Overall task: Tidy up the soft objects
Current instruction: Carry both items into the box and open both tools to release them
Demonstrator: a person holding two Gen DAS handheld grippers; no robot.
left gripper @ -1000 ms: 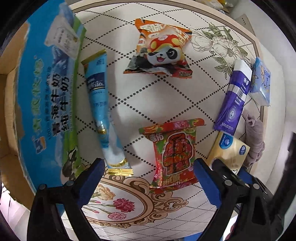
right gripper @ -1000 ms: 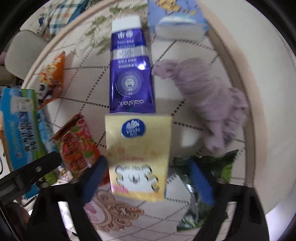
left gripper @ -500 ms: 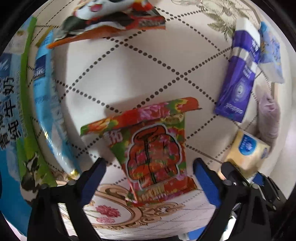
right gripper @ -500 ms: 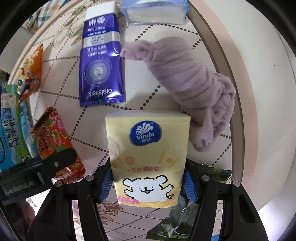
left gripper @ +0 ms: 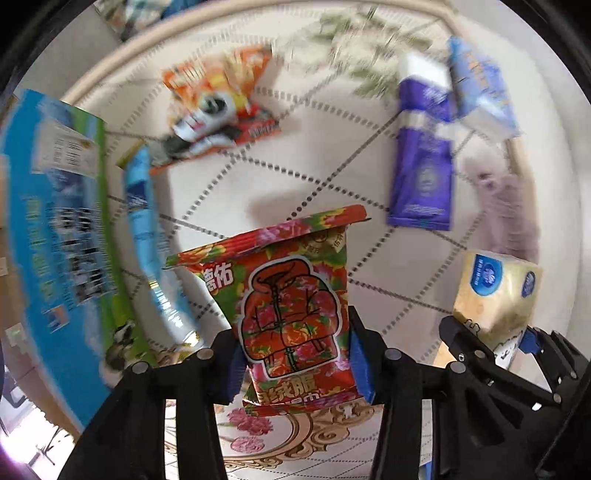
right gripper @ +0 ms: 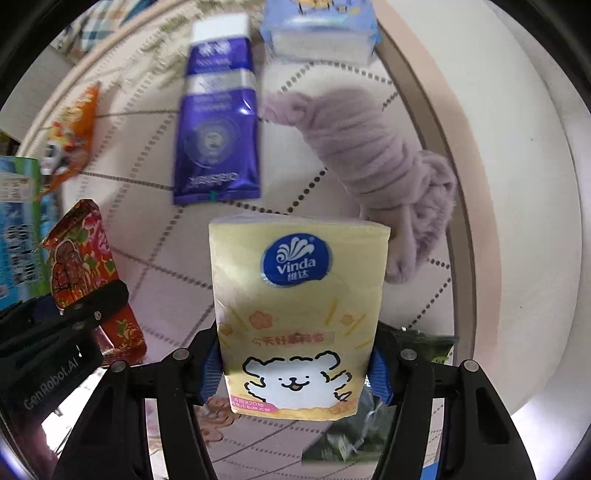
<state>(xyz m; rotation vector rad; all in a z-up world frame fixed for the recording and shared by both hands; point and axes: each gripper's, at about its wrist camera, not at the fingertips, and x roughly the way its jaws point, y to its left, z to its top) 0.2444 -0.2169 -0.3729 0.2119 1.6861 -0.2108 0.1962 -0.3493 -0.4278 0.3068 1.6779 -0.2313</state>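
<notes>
My left gripper (left gripper: 295, 365) is shut on a red floral wipes packet (left gripper: 291, 306) and holds it above the patterned mat. The packet also shows at the left of the right wrist view (right gripper: 85, 269). My right gripper (right gripper: 293, 373) is shut on a yellow Vinda tissue pack (right gripper: 299, 317), lifted off the mat; that pack shows in the left wrist view (left gripper: 495, 295) too. A purple oralshark tube (right gripper: 216, 140), a lilac knitted cloth (right gripper: 373, 155) and a blue tissue pack (right gripper: 317, 33) lie beyond it.
A blue and green milk carton box (left gripper: 55, 229) stands at the left, with a light blue tube (left gripper: 147, 236) beside it. An orange panda snack bag (left gripper: 218, 107) lies at the back. A dark green packet (right gripper: 373, 432) lies under my right gripper. The mat's rim (right gripper: 436, 122) curves along the right.
My left gripper has closed on the floral packet and lifted it. My right gripper has raised the yellow tissue pack off the mat. Both views have pulled back.
</notes>
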